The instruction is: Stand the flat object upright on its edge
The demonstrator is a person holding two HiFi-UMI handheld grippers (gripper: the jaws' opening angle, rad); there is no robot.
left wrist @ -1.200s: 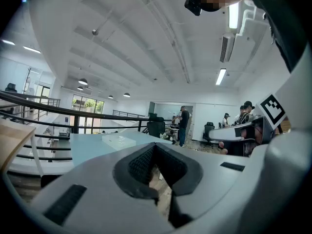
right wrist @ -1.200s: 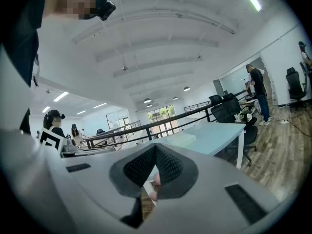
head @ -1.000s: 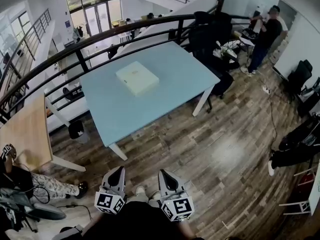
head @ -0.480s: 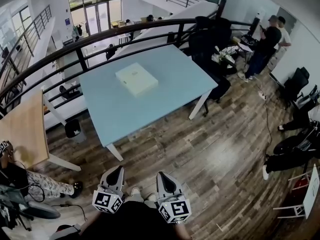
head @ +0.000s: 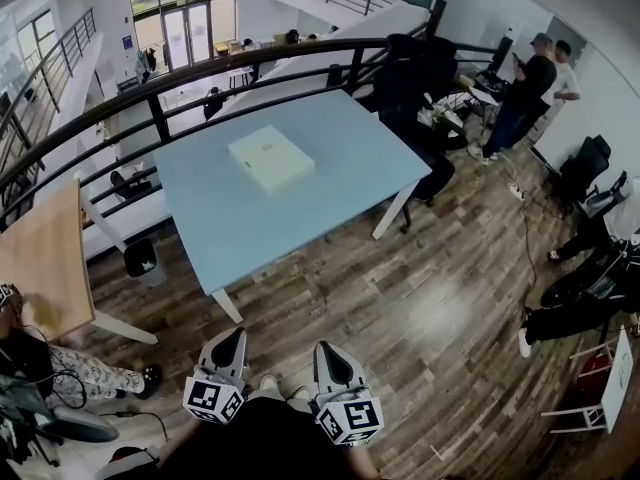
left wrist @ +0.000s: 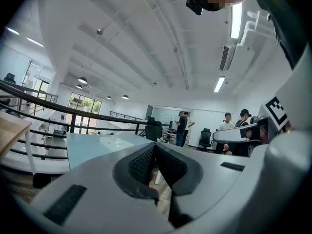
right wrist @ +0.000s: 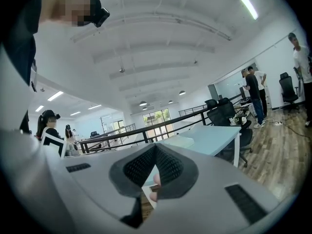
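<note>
Fingers (left wrist: 140,162) of L gripper (head: 237,338) clenched, pads meeting, nothing between them. Fingers (right wrist: 139,167) of R gripper (head: 326,348) likewise clenched, nothing gripped (small pinkish patch in the gap below the pads, too small to identify). Both grippers are held low and close to the body, side by side over the wood floor (head: 420,298), pointing roughly level toward the bench (head: 330,183). Box (head: 270,158) (pale, flat, square) lies on its broad face on the bench's far half, nearer the railing (head: 150,103) than the near edge, well apart from both grippers. Background: people (head: 535,78) at far right, not involved. Step in hand (judged): approach, pre-contact; the task proper has not begun and the box is untouched. Next move calls for: (a) closing in on the bench's near edge, as the box looks out of reach from here; (b) releasing at least one pair of fingers before contact; (c) either pinching one edge and tipping the box up, or raising one side w/ one gripper while the other braces the opposite edge as a stop. Likely difficulty: the top looks smooth, so the box may slide rather than pivot. A thin edge also makes a narrow base, so let go only once it balances.
</note>
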